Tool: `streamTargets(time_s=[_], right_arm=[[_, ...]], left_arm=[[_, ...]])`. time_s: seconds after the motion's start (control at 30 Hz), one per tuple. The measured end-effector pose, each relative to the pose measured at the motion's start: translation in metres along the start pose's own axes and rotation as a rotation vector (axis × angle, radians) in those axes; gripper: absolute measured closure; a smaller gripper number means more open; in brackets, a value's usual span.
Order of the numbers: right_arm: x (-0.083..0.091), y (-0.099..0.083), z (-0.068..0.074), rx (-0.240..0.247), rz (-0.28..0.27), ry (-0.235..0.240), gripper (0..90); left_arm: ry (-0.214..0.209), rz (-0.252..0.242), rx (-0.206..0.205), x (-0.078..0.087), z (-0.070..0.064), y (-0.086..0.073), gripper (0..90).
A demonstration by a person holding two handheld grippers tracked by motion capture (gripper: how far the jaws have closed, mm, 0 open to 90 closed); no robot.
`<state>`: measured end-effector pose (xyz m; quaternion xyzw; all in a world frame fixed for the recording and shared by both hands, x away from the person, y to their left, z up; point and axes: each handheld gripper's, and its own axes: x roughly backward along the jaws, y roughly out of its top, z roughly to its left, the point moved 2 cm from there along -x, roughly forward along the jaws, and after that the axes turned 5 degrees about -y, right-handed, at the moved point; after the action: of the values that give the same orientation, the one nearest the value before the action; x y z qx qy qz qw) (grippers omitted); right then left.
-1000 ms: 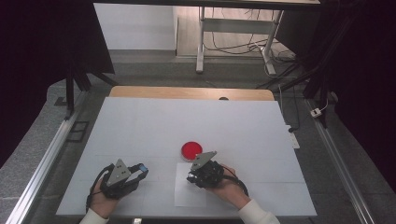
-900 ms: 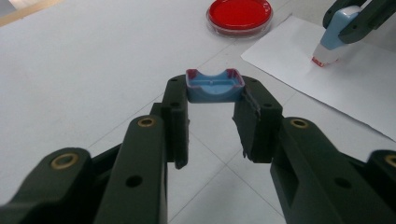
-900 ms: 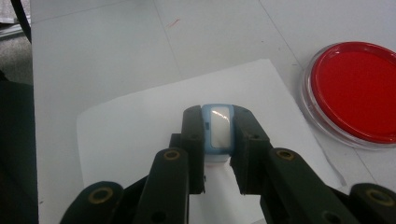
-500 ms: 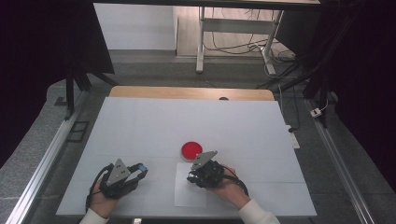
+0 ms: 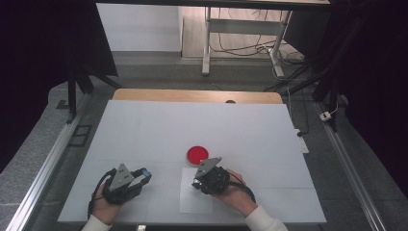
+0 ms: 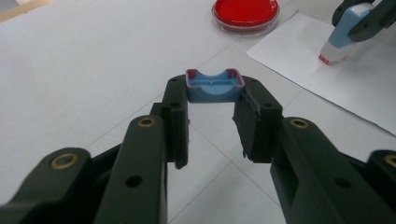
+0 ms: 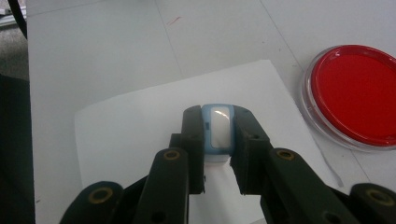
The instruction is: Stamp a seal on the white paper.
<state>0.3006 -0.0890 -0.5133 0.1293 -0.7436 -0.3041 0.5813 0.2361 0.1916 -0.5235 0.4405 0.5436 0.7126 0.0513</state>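
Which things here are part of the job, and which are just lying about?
In the job:
stamp in the right claw
cap in the left claw
paper
ink pad

Lying about:
power strip at the table's right edge
cables on the floor beyond

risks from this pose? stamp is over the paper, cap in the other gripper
1. The right gripper holds the blue stamp by its narrow sides; pressing down could make it slip or tilt, smudging the print.
2. The sheet of paper lies loose on the table, so it may slide or lift with the stamp.
3. The left gripper pinches the cap only at its fingertips; it might drop.
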Motion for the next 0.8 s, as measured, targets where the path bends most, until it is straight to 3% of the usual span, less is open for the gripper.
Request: streamTargets(time_s=[0.47, 0.8], right_arm=[[0.0032, 0.0015, -0.0031, -0.025, -0.015, 0.011, 75.1], [0.0066, 0.0036, -0.0014, -0.015, -0.017, -0.014, 75.0]], left_arm=[[-0.002, -0.002, -0.004, 0.0, -0.0001, 0.0003, 65.9], [-0.001, -0.002, -0.007, 0.0, 0.0, 0.0003, 65.9]])
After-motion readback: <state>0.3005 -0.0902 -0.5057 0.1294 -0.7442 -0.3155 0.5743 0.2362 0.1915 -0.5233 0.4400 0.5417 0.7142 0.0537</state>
